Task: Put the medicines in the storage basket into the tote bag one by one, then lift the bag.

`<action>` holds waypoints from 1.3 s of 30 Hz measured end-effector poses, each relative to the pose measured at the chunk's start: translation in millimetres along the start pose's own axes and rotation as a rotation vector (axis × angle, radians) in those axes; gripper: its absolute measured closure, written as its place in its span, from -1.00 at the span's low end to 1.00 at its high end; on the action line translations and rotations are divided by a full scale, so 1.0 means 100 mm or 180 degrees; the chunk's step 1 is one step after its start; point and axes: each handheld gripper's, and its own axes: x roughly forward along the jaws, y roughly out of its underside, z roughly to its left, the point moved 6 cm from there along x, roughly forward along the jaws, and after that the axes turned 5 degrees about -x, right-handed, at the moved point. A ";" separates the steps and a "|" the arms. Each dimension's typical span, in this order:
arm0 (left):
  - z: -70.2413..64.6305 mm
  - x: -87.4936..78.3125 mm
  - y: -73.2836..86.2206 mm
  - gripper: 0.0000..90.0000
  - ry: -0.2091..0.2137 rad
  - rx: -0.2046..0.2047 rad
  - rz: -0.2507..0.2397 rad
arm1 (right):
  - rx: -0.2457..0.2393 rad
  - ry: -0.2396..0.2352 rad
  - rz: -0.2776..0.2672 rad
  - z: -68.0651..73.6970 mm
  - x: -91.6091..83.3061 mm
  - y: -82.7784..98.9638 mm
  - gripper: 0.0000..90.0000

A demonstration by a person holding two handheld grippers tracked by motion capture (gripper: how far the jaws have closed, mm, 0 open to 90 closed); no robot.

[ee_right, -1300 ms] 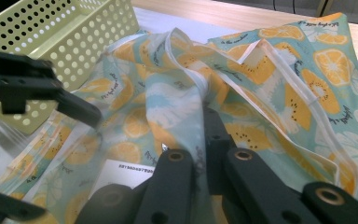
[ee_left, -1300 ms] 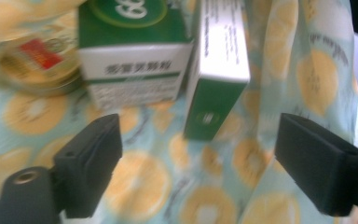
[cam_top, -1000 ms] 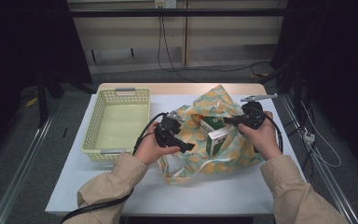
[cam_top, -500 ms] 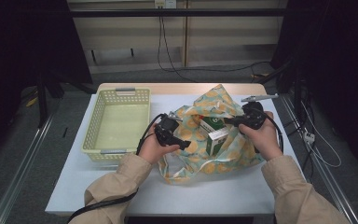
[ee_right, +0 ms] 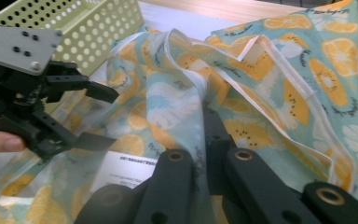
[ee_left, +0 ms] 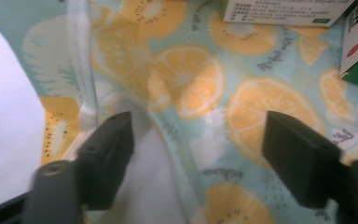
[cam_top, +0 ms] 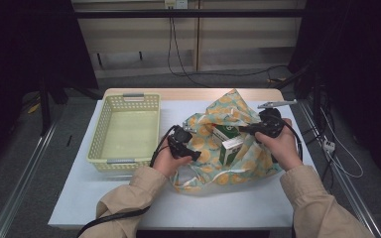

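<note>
A cloth bag (cam_top: pixel 228 111) printed with orange slices lies open on the white table (cam_top: pixel 104 198). Inside it are a green-and-white box (cam_top: pixel 230 148) and a second box (cam_top: pixel 224 133) behind it. My right gripper (cam_top: pixel 241 129) is shut on the bag's upper edge and holds it up; in the right gripper view the fabric (ee_right: pixel 186 93) runs between the closed jaws of that gripper (ee_right: pixel 207 128). My left gripper (cam_top: pixel 194 145) is open at the bag's left rim. In the left gripper view the left gripper (ee_left: pixel 198 126) spans the white-trimmed cloth (ee_left: pixel 186 79), with the boxes (ee_left: pixel 284 11) beyond.
A pale yellow perforated basket (cam_top: pixel 96 144) stands on the table left of the bag, its wall (ee_right: pixel 84 28) just behind the left gripper (ee_right: pixel 113 117). Cables hang off the table's right edge (cam_top: pixel 327 144).
The left gripper has shifted slightly at the bag's rim and stays open. The right gripper keeps its hold on the bag's edge, almost still.
</note>
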 end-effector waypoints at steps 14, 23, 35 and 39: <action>-0.06 -0.04 0.03 0.95 0.0011 -0.0184 -0.0029 | 0.0014 0.0011 -0.0014 -0.02 0.01 0.03 1.00; -0.22 -0.28 -0.17 1.00 0.0181 -0.0217 -0.0165 | 0.0000 0.0010 -0.0006 -0.01 0.02 0.03 1.00; -0.15 -0.70 -0.52 1.00 0.0411 -0.0391 -0.0329 | -0.0010 0.0020 -0.0060 0.00 -0.01 -0.03 1.00; -0.14 -0.85 -0.64 1.00 0.0416 -0.0378 -0.0385 | -0.0023 0.0052 -0.0088 -0.01 -0.04 -0.07 1.00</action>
